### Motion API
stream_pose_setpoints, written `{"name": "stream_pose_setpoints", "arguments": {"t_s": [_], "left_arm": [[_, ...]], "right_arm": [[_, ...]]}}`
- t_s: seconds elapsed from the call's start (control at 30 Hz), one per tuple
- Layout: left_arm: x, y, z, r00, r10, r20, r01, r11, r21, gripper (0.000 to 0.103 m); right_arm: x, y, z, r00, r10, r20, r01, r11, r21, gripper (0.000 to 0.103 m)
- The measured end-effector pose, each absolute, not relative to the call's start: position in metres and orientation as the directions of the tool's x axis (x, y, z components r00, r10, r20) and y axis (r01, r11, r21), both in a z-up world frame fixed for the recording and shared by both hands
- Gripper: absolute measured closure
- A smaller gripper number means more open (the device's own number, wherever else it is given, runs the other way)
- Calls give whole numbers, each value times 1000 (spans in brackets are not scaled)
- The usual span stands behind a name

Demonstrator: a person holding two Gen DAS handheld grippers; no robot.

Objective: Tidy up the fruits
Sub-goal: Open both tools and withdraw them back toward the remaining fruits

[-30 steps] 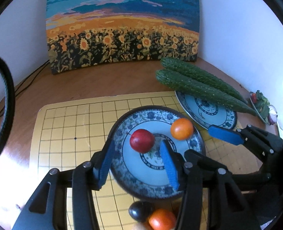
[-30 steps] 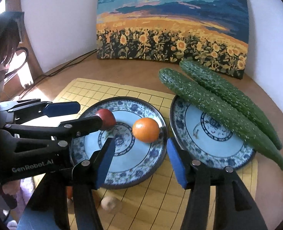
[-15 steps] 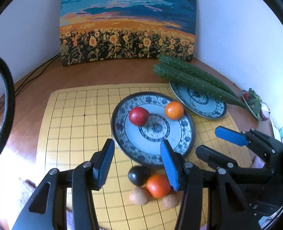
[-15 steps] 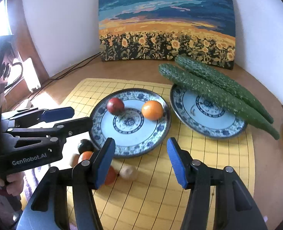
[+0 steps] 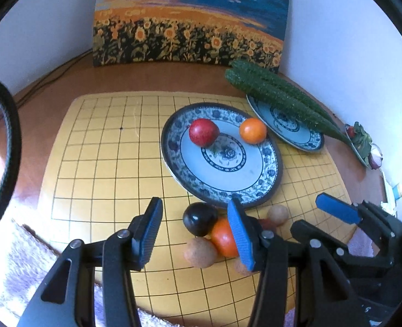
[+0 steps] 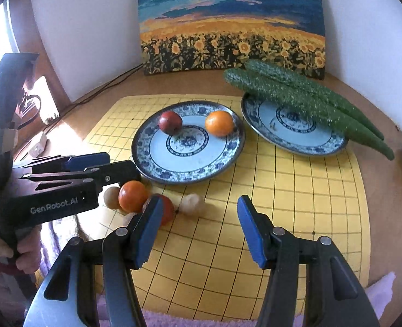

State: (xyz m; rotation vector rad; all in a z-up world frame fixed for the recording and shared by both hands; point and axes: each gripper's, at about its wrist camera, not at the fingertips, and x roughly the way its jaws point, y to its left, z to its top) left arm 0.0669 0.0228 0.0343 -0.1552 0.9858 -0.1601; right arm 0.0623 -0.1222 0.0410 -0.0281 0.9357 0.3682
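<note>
While two fruits already sit on the near plate (image 5: 271, 188), a red one (image 5: 203, 131) and an orange one (image 5: 252, 130), a small heap of loose fruit lies on the yellow grid mat (image 5: 105, 163) just in front of that plate's rim. The heap holds a dark plum (image 5: 199, 218), an orange-red tomato-like fruit (image 5: 224, 235) touching it, and a few small tan balls (image 5: 199, 252); one more red fruit (image 6: 167, 208) shows in the right wrist view, half hidden by a finger.

The left gripper (image 5: 195, 231) hangs over the heap with its fingers spread and nothing between them; the plum lies in the gap, not touched as far as I can tell. The right gripper (image 6: 198, 229) is likewise spread and empty, over bare mat just beside the heap. The far plate (image 6: 293, 133) carries two cucumbers (image 6: 310, 100) laid across its rim.

The step in hand looks like choosing the next fruit to move. The left gripper seems best placed: it would need to come down around the plum and close gently, since the round fruits touch and a nudge may send them rolling. Then a lift over the rim to a free spot on the near plate.
</note>
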Motion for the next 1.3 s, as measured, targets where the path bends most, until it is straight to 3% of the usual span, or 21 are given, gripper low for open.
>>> {"name": "stream_pose_setpoints", "arguments": {"t_s": [0.33, 0.47, 0.6, 0.63, 0.67, 0.97, 1.07, 1.3], "left_arm": [[71, 25, 25, 526, -242, -816, 33, 964, -265, 53], [71, 30, 24, 512, -298, -806, 19, 942, -336, 65], [69, 28, 26, 513, -291, -808, 22, 945, -326, 68], [69, 29, 27, 517, -278, -810, 14, 948, -317, 76], [68, 30, 27, 518, -271, -811, 10, 950, -311, 77], [67, 30, 26, 523, -248, -816, 7, 958, -287, 76], [68, 28, 25, 524, -236, -818, 0, 961, -278, 68], [67, 36, 23, 519, -268, -812, -8, 948, -318, 74]], "right_arm": [[61, -127, 32, 524, 301, -797, -299, 941, 158, 45], [62, -127, 29, 518, 308, -798, -297, 940, 170, 45], [62, -128, 27, 514, 314, -798, -295, 939, 179, 45], [62, -128, 26, 514, 315, -798, -294, 939, 181, 45], [62, -129, 26, 514, 316, -798, -293, 938, 183, 45], [63, -130, 26, 517, 322, -793, -287, 938, 194, 45], [62, -130, 26, 519, 321, -792, -284, 939, 195, 45], [62, -130, 26, 518, 323, -792, -284, 938, 197, 45]]}}
